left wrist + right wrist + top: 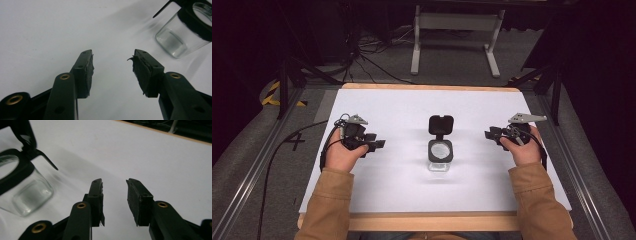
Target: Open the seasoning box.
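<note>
A clear square glass jar [440, 154] with a black collar and its hinged black lid flipped open stands in the middle of the white table [402, 107]. My left gripper [379, 145] is to the jar's left, open, with nothing between its jaws. In the left gripper view the jar [180, 35] sits at the upper right, beyond the empty gap of the left gripper [112, 56]. My right gripper [490, 136] is to the jar's right, open and empty. The right gripper view has the jar [23, 192] at its left, beside the right gripper [114, 182].
A wooden edge [432, 220] borders the table at the front and back. Metal rails [259, 165] run along both sides. A white metal stand [457, 30] and cables lie on the floor behind the table.
</note>
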The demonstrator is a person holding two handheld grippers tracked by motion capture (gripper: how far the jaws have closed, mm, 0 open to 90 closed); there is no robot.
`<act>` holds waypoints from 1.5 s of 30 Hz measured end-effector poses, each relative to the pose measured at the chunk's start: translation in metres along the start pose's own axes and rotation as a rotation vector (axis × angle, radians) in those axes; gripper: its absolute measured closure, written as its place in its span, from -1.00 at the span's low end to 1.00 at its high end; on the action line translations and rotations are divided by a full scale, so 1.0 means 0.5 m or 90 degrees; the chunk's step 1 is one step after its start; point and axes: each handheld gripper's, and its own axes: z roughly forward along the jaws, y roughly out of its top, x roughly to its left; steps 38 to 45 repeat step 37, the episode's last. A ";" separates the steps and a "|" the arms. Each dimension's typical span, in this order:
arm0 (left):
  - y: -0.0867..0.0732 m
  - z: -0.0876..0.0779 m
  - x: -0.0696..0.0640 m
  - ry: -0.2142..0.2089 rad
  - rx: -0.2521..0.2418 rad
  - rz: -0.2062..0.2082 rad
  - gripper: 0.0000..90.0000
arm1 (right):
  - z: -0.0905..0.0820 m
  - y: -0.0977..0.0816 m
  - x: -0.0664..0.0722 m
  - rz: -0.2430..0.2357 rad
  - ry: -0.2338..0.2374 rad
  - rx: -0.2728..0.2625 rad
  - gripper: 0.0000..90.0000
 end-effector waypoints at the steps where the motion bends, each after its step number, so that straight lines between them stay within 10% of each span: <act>1: -0.003 0.004 0.003 -0.001 0.006 -0.004 0.13 | 0.002 -0.004 -0.004 0.003 -0.003 0.005 0.46; 13: -0.031 0.061 0.029 -0.004 0.053 -0.017 0.08 | 0.039 -0.045 -0.038 0.022 -0.024 0.074 0.38; 20: -0.042 0.094 0.030 -0.015 0.093 0.019 0.02 | 0.060 -0.067 -0.046 0.024 -0.018 0.094 0.34; 45: -0.022 0.077 0.013 -0.026 0.041 0.019 -0.09 | 0.068 -0.066 -0.029 -0.011 -0.023 0.096 0.17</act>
